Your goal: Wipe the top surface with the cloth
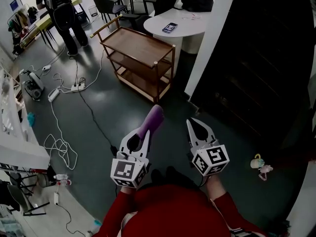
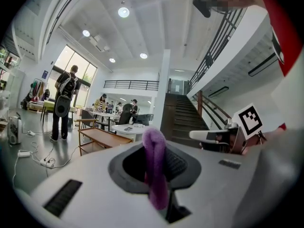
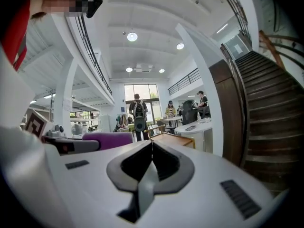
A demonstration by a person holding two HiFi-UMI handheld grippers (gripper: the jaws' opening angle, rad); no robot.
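A folded purple cloth (image 1: pixel 153 118) sticks out of my left gripper (image 1: pixel 141 135), whose jaws are shut on it; in the left gripper view the cloth (image 2: pixel 155 167) stands up between the jaws. My right gripper (image 1: pixel 196 129) is shut with nothing in it, and the purple cloth (image 3: pixel 108 139) shows to its left. Both grippers are held above the grey floor, a good way short of the wooden three-shelf cart (image 1: pixel 139 59). The cart's top surface (image 1: pixel 138 44) is bare. From the left gripper the cart (image 2: pixel 99 139) appears low and to the left.
A white round table (image 1: pixel 185 22) with a phone (image 1: pixel 170 27) stands behind the cart. A white pillar (image 1: pixel 210 39) and dark stairs (image 1: pixel 261 58) are at the right. Cables and a power strip (image 1: pixel 76 87) lie on the floor at left. A person (image 1: pixel 64 14) stands at the back left.
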